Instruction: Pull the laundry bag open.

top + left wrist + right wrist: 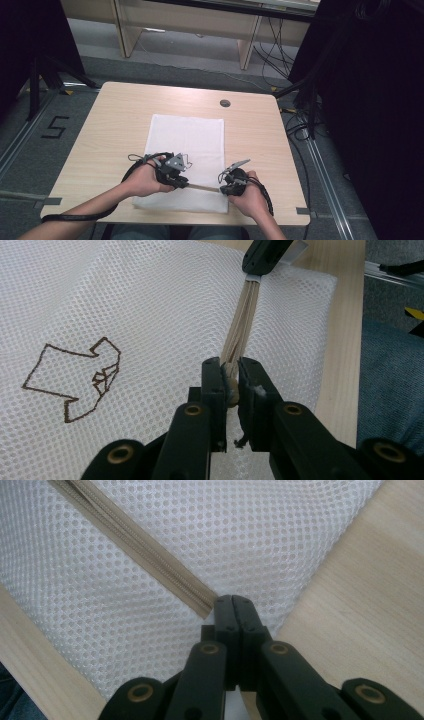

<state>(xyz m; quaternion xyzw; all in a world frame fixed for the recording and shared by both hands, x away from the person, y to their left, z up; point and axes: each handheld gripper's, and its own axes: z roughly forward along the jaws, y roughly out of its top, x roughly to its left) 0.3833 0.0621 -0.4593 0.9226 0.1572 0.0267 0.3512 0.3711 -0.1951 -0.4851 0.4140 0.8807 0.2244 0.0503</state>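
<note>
The jaws of the left gripper [230, 371] pinch the beige zipper pull [231, 385] of a white mesh bag [187, 150], while the jaws of the right gripper [233, 605] are pressed together at the end of the zipper [135, 545], at the bag's edge; whether fabric is caught between them cannot be made out. In the high view both grippers, left [181, 181] and right [223, 186], sit low on the bag near its front edge, with the tan zipper [202, 187] stretched between them.

The bag lies flat on a light wooden surface [110, 130], roughly centred, with nothing in the way of the hands. A small dark round grommet [225, 103] sits near the surface's far edge. Beyond it stand pale wooden furniture legs [125, 30] and loose dark cables [272, 55] on a grey floor.

The bag is a fine honeycomb net, soft and slightly rippled. A brown outline drawing [75, 377] of an angular shape is stitched or printed on it; what it depicts is hard to tell. The zipper teeth run as a narrow ribbed beige strip. The person's forearms are cut off at the bottom edge.
</note>
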